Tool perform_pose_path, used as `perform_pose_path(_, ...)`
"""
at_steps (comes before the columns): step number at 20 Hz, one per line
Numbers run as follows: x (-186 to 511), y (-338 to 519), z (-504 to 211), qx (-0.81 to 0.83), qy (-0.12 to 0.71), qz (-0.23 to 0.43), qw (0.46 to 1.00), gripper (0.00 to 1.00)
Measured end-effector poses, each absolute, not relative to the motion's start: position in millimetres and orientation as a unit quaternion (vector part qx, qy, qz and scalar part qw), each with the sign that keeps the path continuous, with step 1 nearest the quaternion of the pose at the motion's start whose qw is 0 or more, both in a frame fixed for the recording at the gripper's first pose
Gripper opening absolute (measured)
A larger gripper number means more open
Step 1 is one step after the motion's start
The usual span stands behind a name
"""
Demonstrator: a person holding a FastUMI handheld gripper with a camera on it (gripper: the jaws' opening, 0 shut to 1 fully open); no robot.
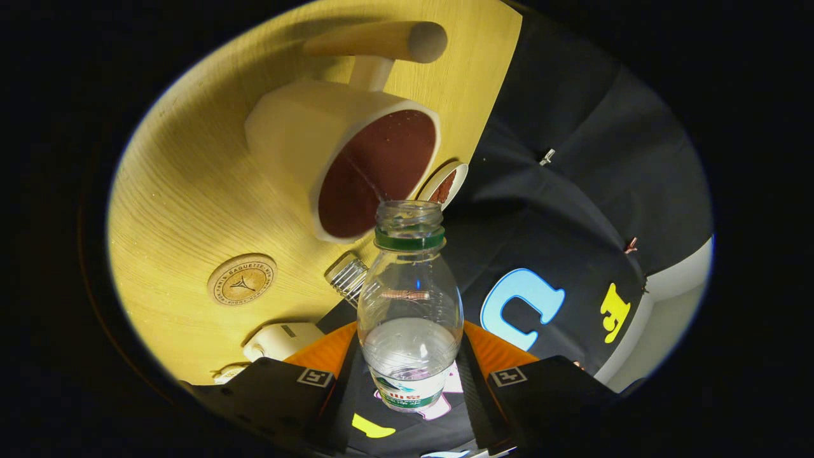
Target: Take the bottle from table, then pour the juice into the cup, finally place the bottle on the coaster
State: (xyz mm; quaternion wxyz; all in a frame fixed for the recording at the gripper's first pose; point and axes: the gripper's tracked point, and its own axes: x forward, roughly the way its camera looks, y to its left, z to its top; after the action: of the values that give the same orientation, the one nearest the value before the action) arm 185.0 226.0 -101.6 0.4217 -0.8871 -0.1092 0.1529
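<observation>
Writing: the round wooden coaster (241, 280) on the table (184, 191) carries a stamped ring of lettering, seemingly "BAGUETTE" among smaller words too small to read; the bottle's label is not legible. Containers: the clear, uncapped bottle (410, 305) with a green neck ring holds a little clear liquid in its lower part. Its mouth sits just before the rim of the white cup (343, 159), whose inside is brown. Gripper (410, 381): fingers closed against the bottle's lower body, one each side, grasping it.
</observation>
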Motion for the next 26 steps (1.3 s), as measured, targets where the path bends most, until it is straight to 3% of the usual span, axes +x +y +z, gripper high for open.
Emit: perform_pose_path(26,181.2,220.7,-101.7,-0.893,-0.102,0.157,0.409,0.74)
